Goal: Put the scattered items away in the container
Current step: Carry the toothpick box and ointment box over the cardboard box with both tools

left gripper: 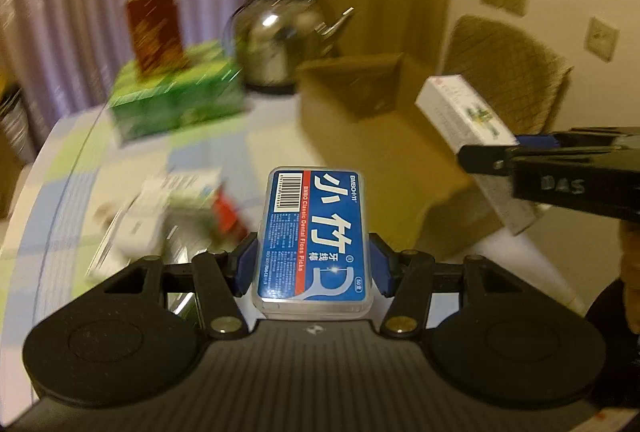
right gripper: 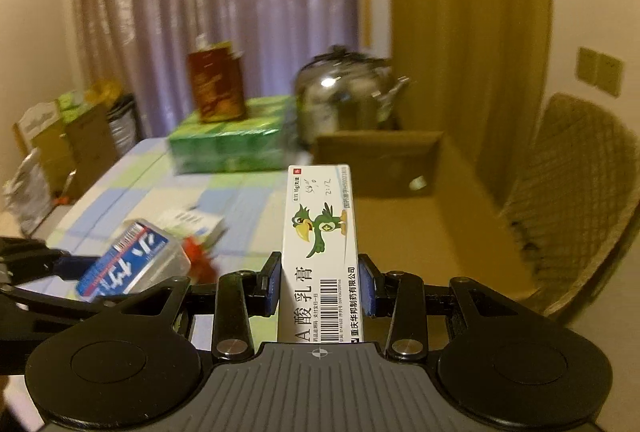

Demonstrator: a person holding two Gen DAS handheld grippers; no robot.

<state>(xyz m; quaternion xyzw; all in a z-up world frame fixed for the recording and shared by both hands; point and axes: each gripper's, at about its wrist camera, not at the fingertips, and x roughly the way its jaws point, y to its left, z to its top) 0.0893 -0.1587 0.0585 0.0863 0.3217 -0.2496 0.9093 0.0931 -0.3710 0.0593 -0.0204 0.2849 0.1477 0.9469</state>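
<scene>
Floss case (left gripper: 314,238), ointment box (right gripper: 320,252) held aloft

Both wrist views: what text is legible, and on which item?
"BMBO Classic Dental Floss Picks", large "小竹": dental floss pick case, clamped in left hand-held gripper.
"A酸乳膏", "重庆华邦制药有限公司": ointment box, clamped in right hand-held gripper.
"DAS", faint: right hand-held gripper's side.
Barcode digits, fine print, background packages: unreadable.
</scene>
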